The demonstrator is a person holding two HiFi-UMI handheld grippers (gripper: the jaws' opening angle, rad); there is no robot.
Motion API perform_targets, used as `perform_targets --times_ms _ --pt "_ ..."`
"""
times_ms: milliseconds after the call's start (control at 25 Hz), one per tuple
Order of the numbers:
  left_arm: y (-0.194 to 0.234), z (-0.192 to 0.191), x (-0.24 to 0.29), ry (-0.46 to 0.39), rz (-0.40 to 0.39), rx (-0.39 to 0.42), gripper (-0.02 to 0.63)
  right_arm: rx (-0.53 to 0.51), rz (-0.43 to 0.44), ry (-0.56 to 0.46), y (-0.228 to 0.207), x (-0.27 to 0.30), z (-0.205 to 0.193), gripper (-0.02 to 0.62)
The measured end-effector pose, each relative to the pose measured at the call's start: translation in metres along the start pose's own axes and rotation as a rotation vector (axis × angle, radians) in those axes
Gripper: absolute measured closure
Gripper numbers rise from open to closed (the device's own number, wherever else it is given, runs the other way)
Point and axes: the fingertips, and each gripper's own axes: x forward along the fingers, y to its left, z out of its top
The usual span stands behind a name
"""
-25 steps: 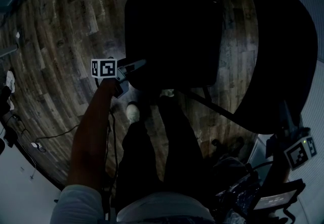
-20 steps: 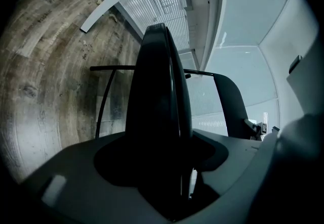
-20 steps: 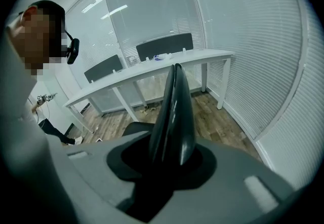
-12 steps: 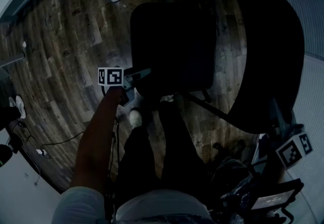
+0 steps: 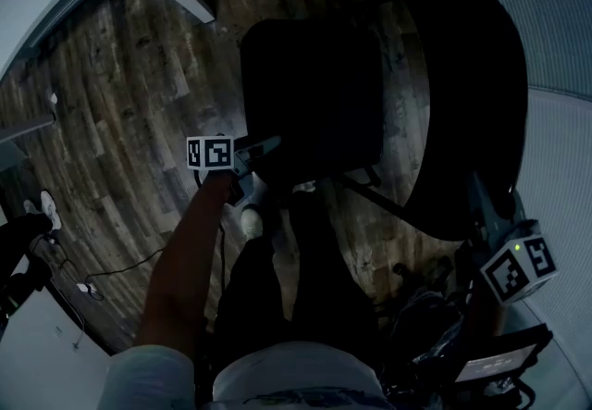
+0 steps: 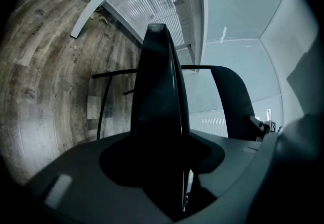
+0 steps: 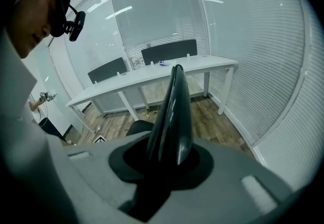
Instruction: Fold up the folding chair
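Observation:
The black folding chair stands in front of me in the dim head view, with its seat [image 5: 314,89] in the middle and its curved backrest [image 5: 467,93] to the right. My left gripper [image 5: 268,147] is at the seat's near left corner. Its jaws are closing with the seat's edge between them. My right gripper [image 5: 483,205] is shut on the near edge of the backrest, its marker cube [image 5: 520,269] below it. In the left gripper view the backrest [image 6: 233,106] and a thin frame bar [image 6: 105,96] show past the dark jaws.
My legs and a pale shoe [image 5: 248,218] stand just behind the seat. A cable [image 5: 111,260] trails on the wood floor at the left. Blinds [image 5: 555,47] close off the right side. Across the room are a white table [image 7: 152,79] and two dark chairs [image 7: 169,51].
Both grippers have risen with the parts of the chair they grip. The seat looks shorter from above, and the backrest has drawn in toward the middle of the picture.

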Motion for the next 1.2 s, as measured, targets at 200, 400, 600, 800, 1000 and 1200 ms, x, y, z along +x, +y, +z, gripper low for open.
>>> perform_targets --times_ms 200,400,600,800,1000,1200 --pt "-0.019 -0.002 0.005 0.014 0.015 0.009 0.387 -0.008 -0.006 0.0 0.001 -0.006 0.002 0.515" --pt "-0.036 -0.001 0.009 0.027 0.03 0.009 0.396 -0.014 -0.007 0.001 0.003 -0.006 0.007 0.515" --pt "-0.059 0.001 0.012 0.046 0.04 0.009 0.404 -0.023 -0.013 0.0 0.012 -0.011 0.02 0.515" --pt "-0.076 -0.003 0.022 0.055 0.064 0.017 0.41 -0.019 -0.01 -0.008 0.01 -0.014 0.018 0.515" --pt "-0.096 -0.002 0.03 0.061 0.075 0.018 0.414 -0.031 -0.015 -0.003 0.009 -0.017 0.024 0.515" --pt "-0.112 -0.008 0.037 0.065 0.098 0.02 0.422 -0.037 -0.027 -0.004 0.012 -0.023 0.022 0.515"
